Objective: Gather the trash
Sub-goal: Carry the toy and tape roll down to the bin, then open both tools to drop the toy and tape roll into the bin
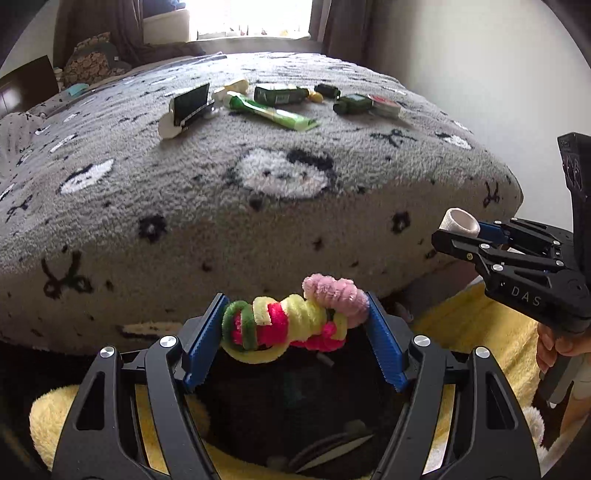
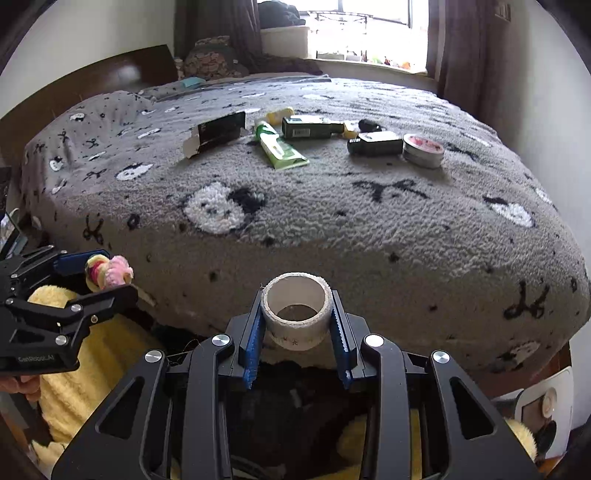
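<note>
My left gripper (image 1: 295, 317) is shut on a tangle of fuzzy pipe cleaners (image 1: 291, 317), pink, yellow, red and green, held off the near edge of the bed. It also shows in the right wrist view (image 2: 107, 273). My right gripper (image 2: 297, 314) is shut on a white tape roll (image 2: 295, 310), nearly used up, also seen in the left wrist view (image 1: 460, 221). Both hover over a dark opening (image 1: 295, 398) ringed by yellow fleece (image 1: 480, 325). On the grey blanket (image 2: 369, 229) lie a green tube (image 2: 280, 147), a dark box (image 2: 221, 133), a green carton (image 2: 310, 127), a small dark bottle (image 2: 376, 144) and a round tin (image 2: 423, 149).
A small yellow item (image 2: 280, 114) and a black item (image 2: 369, 125) lie behind the cartons. A window (image 2: 369, 26) with curtains is at the back, a wooden headboard (image 2: 110, 74) on the left, a white appliance (image 2: 543, 402) on the floor at right.
</note>
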### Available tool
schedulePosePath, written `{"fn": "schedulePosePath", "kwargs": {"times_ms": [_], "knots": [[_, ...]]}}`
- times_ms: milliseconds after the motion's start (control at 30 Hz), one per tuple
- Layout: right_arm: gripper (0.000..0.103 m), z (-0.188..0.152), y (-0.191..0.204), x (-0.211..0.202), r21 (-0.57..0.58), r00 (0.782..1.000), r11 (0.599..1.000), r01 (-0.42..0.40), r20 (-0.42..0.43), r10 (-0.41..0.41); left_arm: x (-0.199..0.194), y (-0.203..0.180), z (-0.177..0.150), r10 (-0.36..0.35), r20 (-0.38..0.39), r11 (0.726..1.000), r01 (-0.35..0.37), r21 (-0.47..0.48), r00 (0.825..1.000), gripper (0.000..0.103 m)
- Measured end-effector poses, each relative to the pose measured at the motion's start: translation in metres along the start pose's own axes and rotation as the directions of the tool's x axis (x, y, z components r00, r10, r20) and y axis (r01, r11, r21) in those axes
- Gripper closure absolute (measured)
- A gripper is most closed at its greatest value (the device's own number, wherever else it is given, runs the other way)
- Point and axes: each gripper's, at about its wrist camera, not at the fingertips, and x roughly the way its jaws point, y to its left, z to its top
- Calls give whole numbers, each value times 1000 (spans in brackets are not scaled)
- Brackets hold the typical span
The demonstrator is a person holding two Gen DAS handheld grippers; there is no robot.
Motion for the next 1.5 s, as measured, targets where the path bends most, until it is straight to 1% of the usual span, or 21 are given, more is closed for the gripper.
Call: {"fn": "schedulePosePath", "kwargs": {"times_ms": [167,267,433,567,700,800,867,1167,1267,1400,1433,1467,1500], "knots": [[69,-19,1,19,11,998,1000,-19,-67,20,20,-1,-24,-18,-89,1000,18,1,996,34],[69,-29,3,31,13,994,1000,-24,-106,25,34,-3,-36,-27,-140,1000,27,1,990,34],[69,-45,3,52,31,983,998,-51,-177,56,53,-1,-50,-26,-206,1000,26,-2,978,34],[69,-56,4,65,47,973,997,-60,-222,69,70,-1,-61,-37,-264,999,36,-9,964,34],[69,-64,4,77,62,961,995,-78,-263,91,87,0,-72,-67,-325,998,61,-28,943,34],[69,-69,3,86,84,949,991,-101,-292,122,95,3,-77,-86,-355,996,76,-43,931,34],[69,-73,4,92,94,940,989,-111,-312,135,101,3,-79,-85,-369,996,76,-39,925,34],[69,-82,13,120,106,905,988,-114,-399,148,125,3,-80,-103,-431,995,95,-41,896,33],[68,-83,14,124,103,900,987,-119,-408,152,130,3,-80,-109,-447,994,102,-39,888,32],[68,-84,13,127,116,897,986,-119,-413,157,135,3,-79,-119,-457,993,112,-42,882,30],[64,-83,13,128,120,897,986,-117,-413,156,135,3,-80,-119,-456,993,111,-43,882,29],[54,-83,12,127,122,899,986,-112,-411,153,135,4,-79,-118,-453,993,110,-44,884,25],[50,-80,12,126,122,901,987,-106,-409,148,135,4,-79,-115,-450,993,106,-44,886,22]]}}
